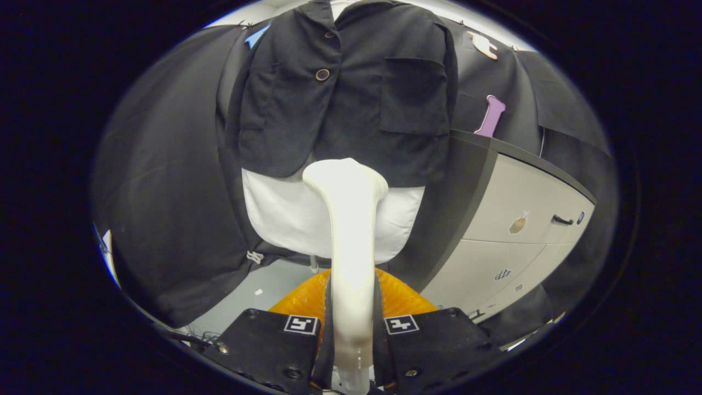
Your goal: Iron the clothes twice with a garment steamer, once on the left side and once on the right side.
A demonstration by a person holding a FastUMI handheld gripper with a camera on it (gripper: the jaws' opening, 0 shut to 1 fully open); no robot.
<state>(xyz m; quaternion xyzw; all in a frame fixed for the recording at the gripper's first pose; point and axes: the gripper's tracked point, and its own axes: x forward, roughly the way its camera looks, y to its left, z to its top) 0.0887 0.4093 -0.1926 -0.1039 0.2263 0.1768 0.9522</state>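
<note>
Steamer (351,230) clamped in the hand-held gripper (351,329), just below the black jacket (351,99).

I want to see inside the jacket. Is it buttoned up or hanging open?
Buttoned up. The dark jacket has its front closed, one side overlapping the other at the button. The claw is shut on the white steamer below it.

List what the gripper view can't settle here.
- Gripper shut on the white garment steamer; its handle base is cut off between the fingers.
- Steamer head's steam face points away toward the black buttoned jacket: contact or gap unclear.
- Orange ribbed object: mostly hidden behind the fingers and the steamer.
- White garment under the jacket: middle hidden by the steamer.
</note>
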